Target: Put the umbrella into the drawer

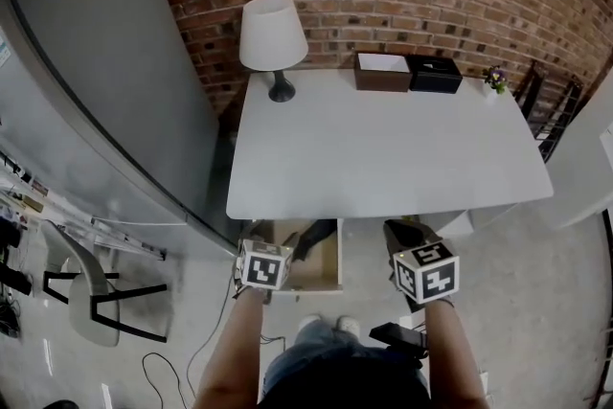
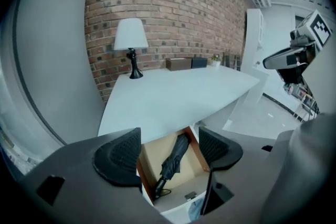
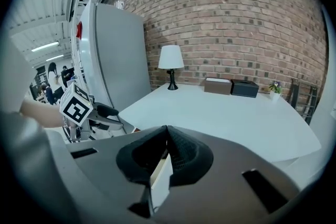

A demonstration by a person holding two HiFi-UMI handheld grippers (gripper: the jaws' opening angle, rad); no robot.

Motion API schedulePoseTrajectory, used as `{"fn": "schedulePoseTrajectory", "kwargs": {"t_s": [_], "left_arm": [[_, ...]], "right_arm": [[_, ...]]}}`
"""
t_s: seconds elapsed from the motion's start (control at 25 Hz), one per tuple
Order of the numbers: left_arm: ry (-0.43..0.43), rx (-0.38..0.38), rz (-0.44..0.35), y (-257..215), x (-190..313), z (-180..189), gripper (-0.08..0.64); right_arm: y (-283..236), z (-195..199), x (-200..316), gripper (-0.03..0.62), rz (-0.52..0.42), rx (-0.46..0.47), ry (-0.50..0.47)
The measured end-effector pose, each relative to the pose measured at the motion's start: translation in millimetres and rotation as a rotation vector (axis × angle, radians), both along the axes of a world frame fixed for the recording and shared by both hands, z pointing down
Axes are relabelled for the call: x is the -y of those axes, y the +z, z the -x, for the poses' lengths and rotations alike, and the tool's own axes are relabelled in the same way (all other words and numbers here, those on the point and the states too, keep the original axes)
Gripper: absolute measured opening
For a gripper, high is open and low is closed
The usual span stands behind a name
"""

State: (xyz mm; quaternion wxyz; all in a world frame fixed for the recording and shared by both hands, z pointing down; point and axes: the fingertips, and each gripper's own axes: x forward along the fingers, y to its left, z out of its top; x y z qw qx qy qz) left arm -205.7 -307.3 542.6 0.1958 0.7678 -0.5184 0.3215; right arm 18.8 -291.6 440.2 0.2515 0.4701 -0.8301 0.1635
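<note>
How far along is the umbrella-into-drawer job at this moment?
Done: the umbrella lies inside the open drawer under the white desk. In hand: nothing. The left tool hovers open above the drawer, and the right tool is shut and empty. Left: at most closing the drawer, which the task doesn't ask for.
</note>
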Motion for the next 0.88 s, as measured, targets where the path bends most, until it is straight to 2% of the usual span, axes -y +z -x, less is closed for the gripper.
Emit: {"fn": "schedulePoseTrajectory", "kwargs": {"t_s": [0.32,0.48,0.72,0.88], "left_arm": [[-0.001,-0.041,-0.201,-78.0,13.5,5.5,0.319],[0.023,-0.024,-0.309,-120.5,23.6,4.2,0.319],[0.026,-0.043,-0.465,-187.0,27.8,6.5,0.319],[0.024,-0.045,-0.570,-230.5,27.1,9.4,0.319]], "right_arm": [[-51.5,6.9,13.6,0.000,-0.133,0.018,-0.017],[-80.3,11.1,20.9,0.000,-0.203,0.023,-0.031],[-120.6,14.9,26.5,0.000,-0.301,-0.030,-0.056],[-151.3,14.4,27.2,-0.001,-0.391,-0.032,-0.064]]}}
